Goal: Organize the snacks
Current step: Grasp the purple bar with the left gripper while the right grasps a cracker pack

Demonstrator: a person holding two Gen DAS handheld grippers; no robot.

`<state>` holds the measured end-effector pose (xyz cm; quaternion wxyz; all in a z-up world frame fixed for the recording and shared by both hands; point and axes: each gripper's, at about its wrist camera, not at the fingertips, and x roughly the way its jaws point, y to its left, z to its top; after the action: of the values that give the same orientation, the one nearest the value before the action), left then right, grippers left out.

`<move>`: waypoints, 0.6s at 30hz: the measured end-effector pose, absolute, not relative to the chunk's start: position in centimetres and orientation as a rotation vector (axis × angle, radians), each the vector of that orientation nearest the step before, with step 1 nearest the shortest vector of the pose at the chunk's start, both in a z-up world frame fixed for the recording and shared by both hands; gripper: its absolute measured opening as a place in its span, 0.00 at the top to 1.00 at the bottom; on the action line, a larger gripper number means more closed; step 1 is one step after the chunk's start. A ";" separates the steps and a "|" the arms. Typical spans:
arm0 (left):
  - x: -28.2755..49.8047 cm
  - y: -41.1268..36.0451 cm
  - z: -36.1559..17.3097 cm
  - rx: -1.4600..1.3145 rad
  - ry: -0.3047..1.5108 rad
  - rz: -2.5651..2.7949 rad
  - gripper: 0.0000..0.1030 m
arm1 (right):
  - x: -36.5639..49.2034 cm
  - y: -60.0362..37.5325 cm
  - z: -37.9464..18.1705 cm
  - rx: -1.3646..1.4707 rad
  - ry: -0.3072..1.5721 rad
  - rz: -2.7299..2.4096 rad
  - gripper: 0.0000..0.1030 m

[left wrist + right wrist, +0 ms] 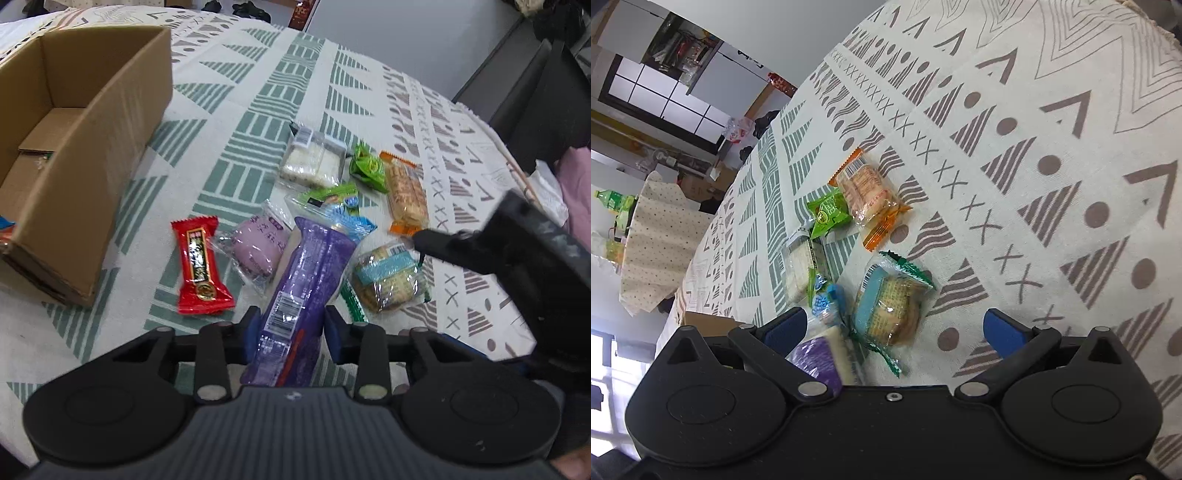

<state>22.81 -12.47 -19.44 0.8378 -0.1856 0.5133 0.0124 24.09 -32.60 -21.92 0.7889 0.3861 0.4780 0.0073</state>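
Left wrist view shows most of the snacks not yet put away. The brown cardboard box (85, 147) sits open on the patterned cloth table (258, 74), and only a bit of blue and orange wrapper (5, 229) peeks out at its near end; I cannot tell what it is. Still out on the cloth are the red candy bar (201, 262), the round pink cake in clear wrap (255, 247), the white rice cakes in clear wrap (314, 160), the small green packet (369, 168), the orange-ended cracker pack (406, 192) and the round cookie in green-edged wrap (388, 280). So I think the job is near its start.

The left tool (291, 328) points steeply down, and its blue pads sit on both sides of the long purple snack packet (306, 273). They look pressed on it, so this one seems to be next for the box.

The right tool (894, 328) also tilts down, low over the pile. Its jaws are wide apart and hold nothing. The round cookie lies between them, not touched.
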 end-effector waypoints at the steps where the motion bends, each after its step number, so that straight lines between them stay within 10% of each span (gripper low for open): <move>1: 22.8 -12.3 -19.3 -0.401 1.082 0.025 0.66 | 24.3 -32.4 -22.0 0.831 1.028 0.020 0.07; 5: 22.9 -11.6 -18.7 -0.420 1.067 0.022 0.66 | 25.0 -31.8 -22.5 0.812 1.030 -0.013 0.33; 18: 22.6 -10.0 -17.4 -0.455 1.037 0.033 0.69 | 25.9 -30.1 -22.9 0.763 1.010 -0.012 0.61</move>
<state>22.58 -10.01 -17.37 0.8437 -0.2153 0.4914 0.0154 25.93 -30.14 -22.95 0.8063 0.3567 0.4719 -0.0055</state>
